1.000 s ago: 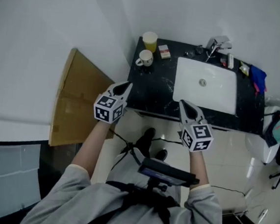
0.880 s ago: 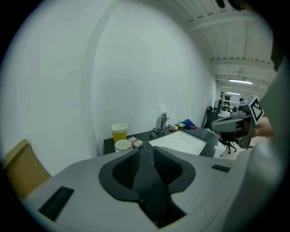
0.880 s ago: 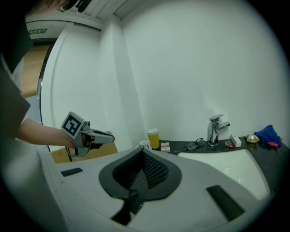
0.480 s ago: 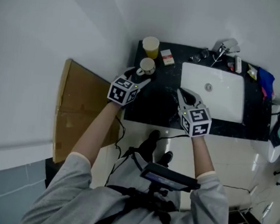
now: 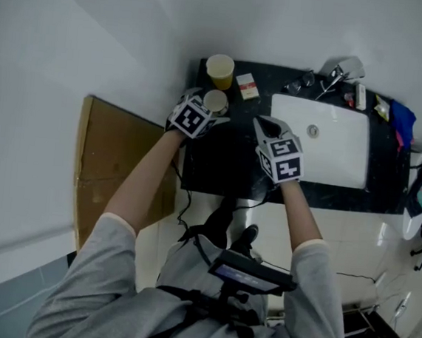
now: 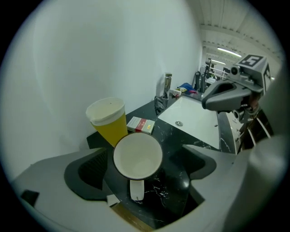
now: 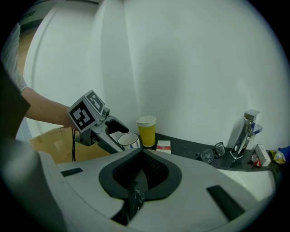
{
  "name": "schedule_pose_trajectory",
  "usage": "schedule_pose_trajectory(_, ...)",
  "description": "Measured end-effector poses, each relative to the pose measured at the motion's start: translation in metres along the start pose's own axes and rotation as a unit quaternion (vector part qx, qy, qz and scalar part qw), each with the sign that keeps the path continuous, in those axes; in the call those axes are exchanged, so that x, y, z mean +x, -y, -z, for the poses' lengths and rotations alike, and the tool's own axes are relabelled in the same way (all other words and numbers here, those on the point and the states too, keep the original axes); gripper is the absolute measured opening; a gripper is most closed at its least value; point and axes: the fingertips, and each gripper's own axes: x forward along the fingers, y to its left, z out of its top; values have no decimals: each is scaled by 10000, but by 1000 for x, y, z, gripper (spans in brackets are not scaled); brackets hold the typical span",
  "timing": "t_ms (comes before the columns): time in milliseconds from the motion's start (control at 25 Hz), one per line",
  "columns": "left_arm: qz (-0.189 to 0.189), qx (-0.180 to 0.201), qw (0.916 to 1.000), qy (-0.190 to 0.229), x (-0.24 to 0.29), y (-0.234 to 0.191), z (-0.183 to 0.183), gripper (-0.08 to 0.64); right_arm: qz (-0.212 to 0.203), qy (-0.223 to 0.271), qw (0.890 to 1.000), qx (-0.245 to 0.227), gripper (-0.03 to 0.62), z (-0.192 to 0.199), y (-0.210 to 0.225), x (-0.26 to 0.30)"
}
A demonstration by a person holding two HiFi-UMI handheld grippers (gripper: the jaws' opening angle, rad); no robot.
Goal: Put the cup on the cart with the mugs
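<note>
Left hand-held gripper [image 6: 142,168] astride white handled ceramic cup [image 6: 137,156] on black marble counter [image 6: 174,131].
Its jaws, just opened wide, flank the cup without touching; the cup stands upright beside a yellow paper cup [image 6: 108,120]. Right hand-held gripper [image 7: 139,158]: jaws closed, empty.

A white mug [image 6: 137,156] and a yellow cup [image 6: 108,121] with a white lid stand at the left corner of the black, white-veined counter [image 6: 174,136]. The sink [image 6: 195,120] is white, the small box [image 6: 141,124] red and white.
</note>
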Motion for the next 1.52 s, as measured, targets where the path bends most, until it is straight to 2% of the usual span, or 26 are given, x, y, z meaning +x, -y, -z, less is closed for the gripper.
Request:
schedule_pose_trajectory(240,429,270,9979,-412,25,4,6,503,27,-146,9999,48,8,-2,6,26)
schedule_pose_trajectory(400,374,487,9953,-752,36,-4,15,503,29,-195,9998,91,8,-2,7,37)
schedule_pose_trajectory(640,494,545,9934,-879,47,-6,18,500,42,-222,9996,143,8,-3,8,42)
schedule_pose_trajectory(760,618,546,9928,-867,49,-3,17,431,86,-238,9995,168,8,-2,12,44)
schedule_pose_trajectory(800,652,557,9926,-854,49,-2,17,430,82,-232,9995,173,8,-2,12,44)
schedule_pose_trajectory(1040,594,646,9937,-697,46,-4,15,426,55,-279,9994,174,8,-1,7,42)
schedule_pose_trajectory(1240,504,656,9958,-382,35,-5,5,426,129,-262,9994,204,8,0,9,38)
schedule_pose_trajectory(1360,306,619,9976,-39,22,-10,-6,426,192,-271,9992,240,8,1,10,31)
schedule_pose_trajectory(1520,319,571,9964,545,4,1,-24,425,368,-202,9985,342,8,5,18,14)
